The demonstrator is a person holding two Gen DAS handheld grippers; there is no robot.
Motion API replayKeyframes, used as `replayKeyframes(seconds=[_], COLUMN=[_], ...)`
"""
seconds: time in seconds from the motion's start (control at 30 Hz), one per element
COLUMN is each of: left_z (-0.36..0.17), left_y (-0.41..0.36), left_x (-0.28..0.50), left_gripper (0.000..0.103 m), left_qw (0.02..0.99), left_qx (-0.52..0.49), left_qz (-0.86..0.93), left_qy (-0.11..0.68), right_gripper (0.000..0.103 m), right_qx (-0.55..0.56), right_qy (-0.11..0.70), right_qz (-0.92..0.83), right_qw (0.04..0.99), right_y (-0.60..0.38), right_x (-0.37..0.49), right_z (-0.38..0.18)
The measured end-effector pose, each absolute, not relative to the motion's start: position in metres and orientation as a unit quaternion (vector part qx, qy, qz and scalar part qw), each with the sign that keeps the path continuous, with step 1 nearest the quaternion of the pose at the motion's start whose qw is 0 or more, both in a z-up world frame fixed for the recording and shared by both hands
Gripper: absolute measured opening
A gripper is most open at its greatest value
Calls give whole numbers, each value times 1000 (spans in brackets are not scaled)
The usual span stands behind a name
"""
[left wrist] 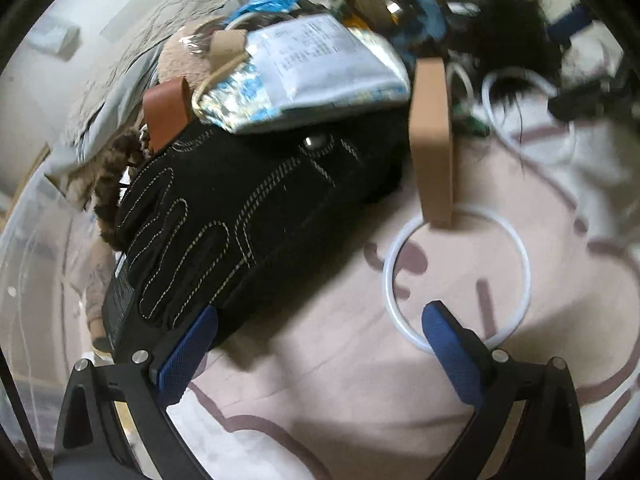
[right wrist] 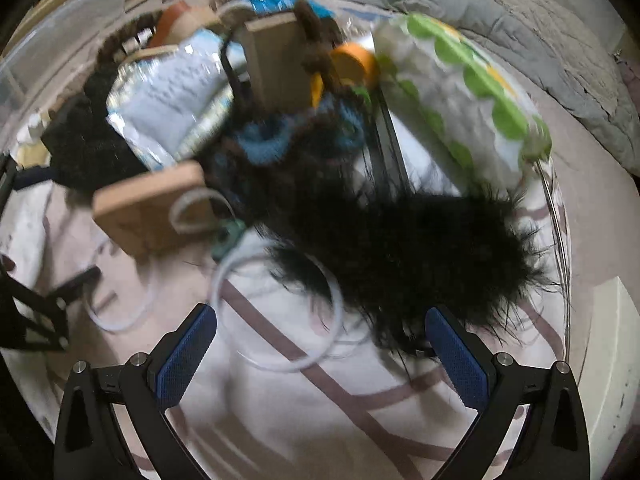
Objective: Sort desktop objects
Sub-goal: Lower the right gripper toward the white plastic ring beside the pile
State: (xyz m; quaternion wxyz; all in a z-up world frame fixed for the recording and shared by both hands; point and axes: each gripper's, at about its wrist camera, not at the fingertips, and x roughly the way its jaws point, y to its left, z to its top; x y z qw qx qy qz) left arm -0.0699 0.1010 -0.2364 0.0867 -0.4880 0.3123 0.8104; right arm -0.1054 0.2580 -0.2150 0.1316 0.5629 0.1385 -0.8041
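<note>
In the left wrist view a black stitched glove (left wrist: 240,216) lies on the pink cloth, with a silver foil packet (left wrist: 316,76) on top of it. A white ring (left wrist: 456,276) lies just ahead of the right finger, and a tan wooden block (left wrist: 434,140) stands beyond it. My left gripper (left wrist: 320,344) is open and empty, with its left finger beside the glove's edge. In the right wrist view a black feathery piece (right wrist: 420,252) lies over a white ring (right wrist: 280,312). My right gripper (right wrist: 320,348) is open and empty just in front of both.
A heap of objects lies behind: a green and white packet (right wrist: 468,92), tan wooden blocks (right wrist: 148,208), a blue scrunchie (right wrist: 260,140), an orange item (right wrist: 356,64) and a brown leather tab (left wrist: 166,114). A grey blanket (right wrist: 520,20) lies beyond. The left gripper's frame (right wrist: 36,312) shows at the left edge.
</note>
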Motion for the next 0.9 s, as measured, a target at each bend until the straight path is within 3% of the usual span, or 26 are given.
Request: replayKeyframes(seconds=[0.5, 0.9], left_z=[-239, -241], left_y=[57, -3], left_x=[-39, -17], left_gripper=[103, 103], left_qw=[95, 74], left_qx=[-500, -534], left_qz=[794, 783], left_qy=[331, 310], right_gripper=[103, 103], right_qx=[557, 593], right_qy=[225, 208], right_qz=[-793, -775], right_qw=[99, 64], right_y=[259, 249], right_x=[-99, -115], right_z=[-240, -252])
